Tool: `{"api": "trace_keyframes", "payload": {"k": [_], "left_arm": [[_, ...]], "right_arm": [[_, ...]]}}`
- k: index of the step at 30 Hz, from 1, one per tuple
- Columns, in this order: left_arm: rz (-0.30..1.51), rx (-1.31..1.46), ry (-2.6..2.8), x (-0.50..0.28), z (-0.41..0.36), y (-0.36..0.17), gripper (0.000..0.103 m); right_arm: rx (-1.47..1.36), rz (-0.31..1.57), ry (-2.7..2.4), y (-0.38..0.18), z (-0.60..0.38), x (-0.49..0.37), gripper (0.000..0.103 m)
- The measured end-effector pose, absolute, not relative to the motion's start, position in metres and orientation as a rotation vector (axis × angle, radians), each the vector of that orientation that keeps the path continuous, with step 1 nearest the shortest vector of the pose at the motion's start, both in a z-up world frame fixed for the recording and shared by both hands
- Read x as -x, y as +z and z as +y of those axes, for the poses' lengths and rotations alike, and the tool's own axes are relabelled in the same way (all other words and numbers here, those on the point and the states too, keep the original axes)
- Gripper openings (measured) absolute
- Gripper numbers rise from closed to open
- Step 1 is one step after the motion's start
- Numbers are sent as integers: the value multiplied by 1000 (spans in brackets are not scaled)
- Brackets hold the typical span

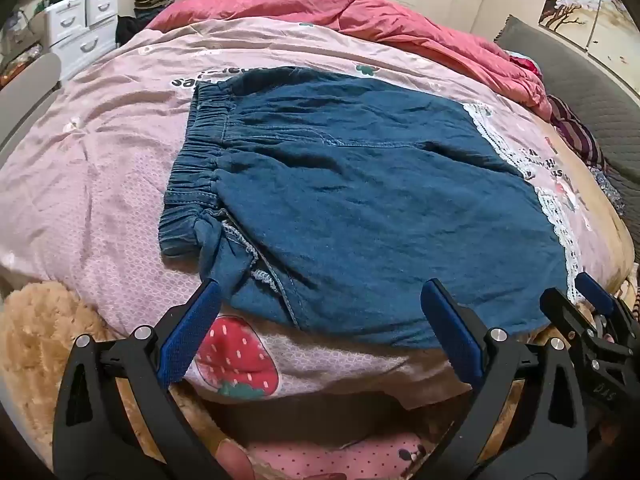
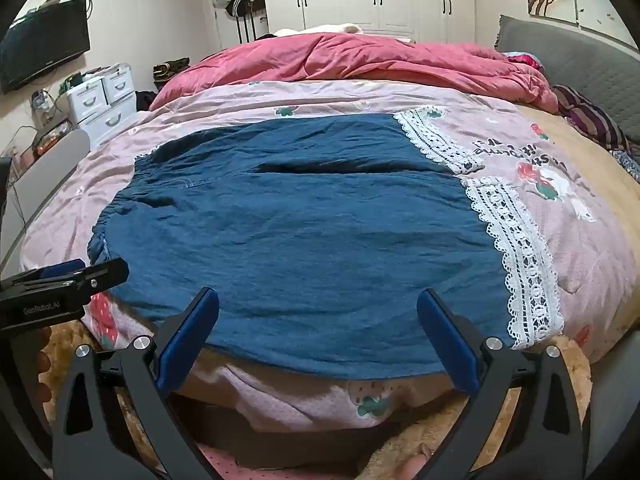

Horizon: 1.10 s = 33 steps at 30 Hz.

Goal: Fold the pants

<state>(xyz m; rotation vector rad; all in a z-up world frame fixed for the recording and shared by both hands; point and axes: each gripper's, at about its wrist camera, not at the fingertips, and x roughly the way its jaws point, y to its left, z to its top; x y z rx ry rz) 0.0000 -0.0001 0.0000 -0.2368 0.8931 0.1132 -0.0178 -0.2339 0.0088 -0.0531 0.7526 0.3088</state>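
Note:
Blue denim pants (image 1: 360,208) with white lace hems (image 1: 560,220) lie spread flat on a pink quilt (image 1: 100,168), elastic waistband (image 1: 192,172) to the left. They also show in the right wrist view (image 2: 300,232), with the lace hems (image 2: 520,256) at the right. My left gripper (image 1: 320,300) is open and empty over the pants' near edge by the waist. My right gripper (image 2: 318,308) is open and empty over the near edge toward the hems. Each gripper shows in the other's view, the right one (image 1: 592,304) and the left one (image 2: 64,280).
A bunched red duvet (image 2: 360,60) lies at the far side of the bed. A grey headboard (image 2: 580,56) is at right. White drawers (image 2: 104,100) and a TV (image 2: 44,52) stand at left. A fluffy tan blanket (image 1: 36,336) hangs at the near edge.

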Motion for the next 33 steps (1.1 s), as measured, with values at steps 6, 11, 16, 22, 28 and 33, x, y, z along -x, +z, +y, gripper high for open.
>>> {"api": "trace_keyframes", "payload": {"k": [6,11,16,22,28,33], "left_arm": [[892,232,114,0,0,0,94],[890,230,112,-1,-7,4,94],[887,223,102,-2,-11,3,94],[889,216,97,-4,-7,2,94],[889,213,96,-4,-7,1,94],[886,209,93,-3,-7,2,94]], "right_arm": [[38,761,316,8,-235,19,99],[58,770,314,6,-227,13,99],[67,766,312,7,-227,6,99],[82,760,321,8,-230,16,99],[90,756,316,9,-230,16,99],[92,750,313,11,-231,18,99]]}}
